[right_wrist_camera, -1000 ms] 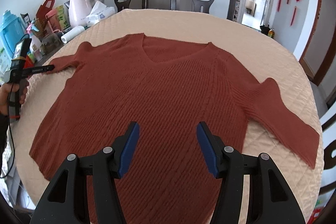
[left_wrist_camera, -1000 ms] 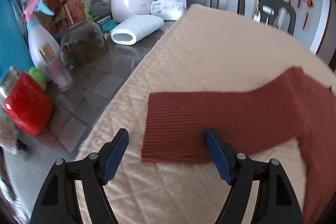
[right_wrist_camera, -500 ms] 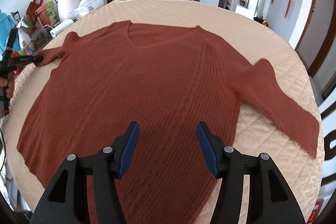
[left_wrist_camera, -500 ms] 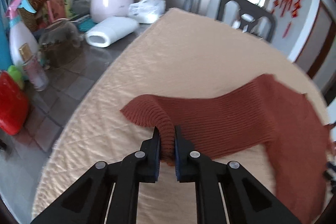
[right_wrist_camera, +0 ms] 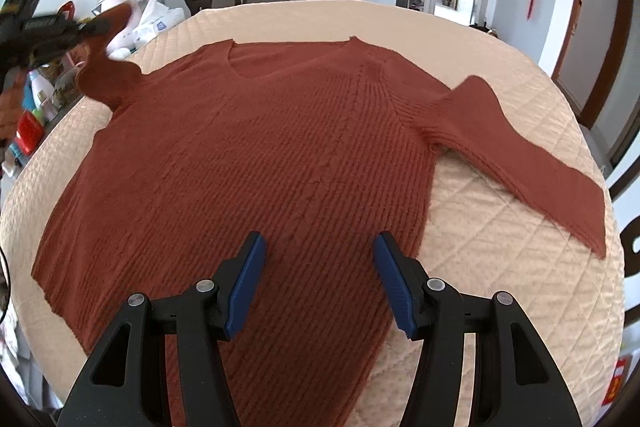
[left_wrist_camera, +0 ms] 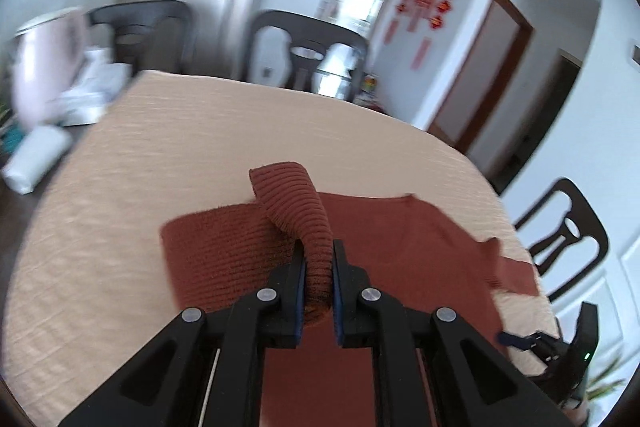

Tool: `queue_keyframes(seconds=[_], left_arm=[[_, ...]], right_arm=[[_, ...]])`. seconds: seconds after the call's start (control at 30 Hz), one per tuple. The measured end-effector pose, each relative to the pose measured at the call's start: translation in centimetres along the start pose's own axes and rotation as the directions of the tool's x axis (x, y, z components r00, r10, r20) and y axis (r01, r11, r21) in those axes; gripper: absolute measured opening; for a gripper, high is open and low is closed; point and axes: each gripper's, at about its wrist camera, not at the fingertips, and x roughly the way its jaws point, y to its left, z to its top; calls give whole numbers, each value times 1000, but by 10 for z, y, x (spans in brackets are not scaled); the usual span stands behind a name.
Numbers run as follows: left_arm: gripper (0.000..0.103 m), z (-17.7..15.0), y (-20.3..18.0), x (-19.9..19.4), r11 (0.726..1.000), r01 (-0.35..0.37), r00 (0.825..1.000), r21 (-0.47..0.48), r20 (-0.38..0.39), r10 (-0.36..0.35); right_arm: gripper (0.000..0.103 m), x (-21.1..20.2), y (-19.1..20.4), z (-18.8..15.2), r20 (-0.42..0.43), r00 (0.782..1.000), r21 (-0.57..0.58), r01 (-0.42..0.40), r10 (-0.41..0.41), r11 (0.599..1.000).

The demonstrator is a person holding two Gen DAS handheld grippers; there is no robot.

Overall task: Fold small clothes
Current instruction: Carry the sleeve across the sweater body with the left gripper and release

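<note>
Right hand-held gripper (right_wrist_camera: 318, 281) hovers spread and empty over the sweater (right_wrist_camera: 256, 163), lying mostly flat on the padded bench (right_wrist_camera: 480, 227). Farther off, left hand-held gripper (left_wrist_camera: 319, 281) pinches the sleeve cuff (left_wrist_camera: 304, 211), raised. First fold only starting; other sleeve (right_wrist_camera: 532, 151) and body unfolded.

Bright daylight, fisheye-bent edges, motion blur in left view.

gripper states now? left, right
Left gripper: shut on the sweater's sleeve cuff, lifted off the table.
Right gripper: open, holding nothing, above the sweater's lower part.
</note>
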Motion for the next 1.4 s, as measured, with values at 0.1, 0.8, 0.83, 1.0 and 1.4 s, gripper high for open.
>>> queue_keyframes(seconds=[0.1,0.8,0.83,1.0,1.4], left_arm=[[13,3,-26,39,996,87,994,-2,-60,-87],[36,-31,71,29,991,-129,986,-44,-114,123],[36,-33,68,34,992,-122,986,-40,-123,116],[36,-25,58,60,993,-114,985,-20,-133,110],[11,-21,78,74,991,-127,988,-50,-97,122]], right_arm=[[57,-1,0,-1,3,1000,-5,0,0,1000],[57,-2,7,70,73,983,39,-171,168,985],[57,9,9,80,58,980,52,-191,188,980],[53,59,14,111,-11,970,125,-238,241,963],[2,81,17,137,-3,963,110,-268,270,957]])
